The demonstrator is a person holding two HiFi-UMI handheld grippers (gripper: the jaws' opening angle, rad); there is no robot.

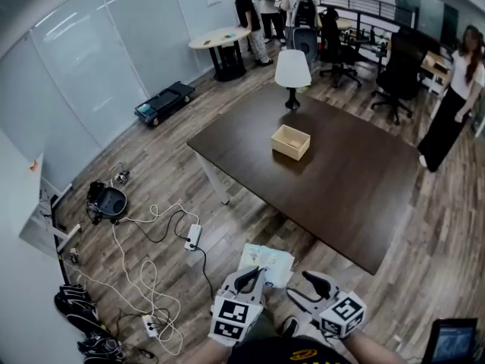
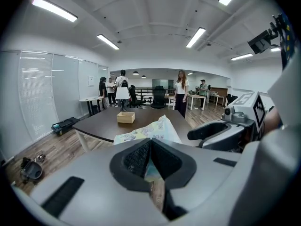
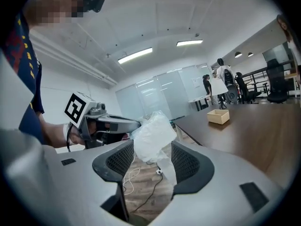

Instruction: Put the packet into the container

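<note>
A pale printed packet [image 1: 267, 264] hangs low in front of me over the wooden floor, with my left gripper [image 1: 252, 277] shut on its near edge. In the left gripper view the packet [image 2: 151, 130] sticks out forward from the closed jaws of the left gripper [image 2: 149, 149]. My right gripper [image 1: 303, 288] is just right of it, open. In the right gripper view the packet [image 3: 151, 136] sits in the gap between the wide jaws of the right gripper [image 3: 153, 160], and the pads do not press on it. The container, a small open wooden box [image 1: 291, 141], stands on the dark table [image 1: 356, 203] ahead.
A white-shaded lamp [image 1: 292, 70] stands on the table behind the box. White cables and a power strip [image 1: 193, 236] lie on the floor to the left. Office chairs [image 1: 397, 73], a round table [image 1: 220, 40] and several people stand at the back, and one person [image 1: 453, 101] is beside the table's right side.
</note>
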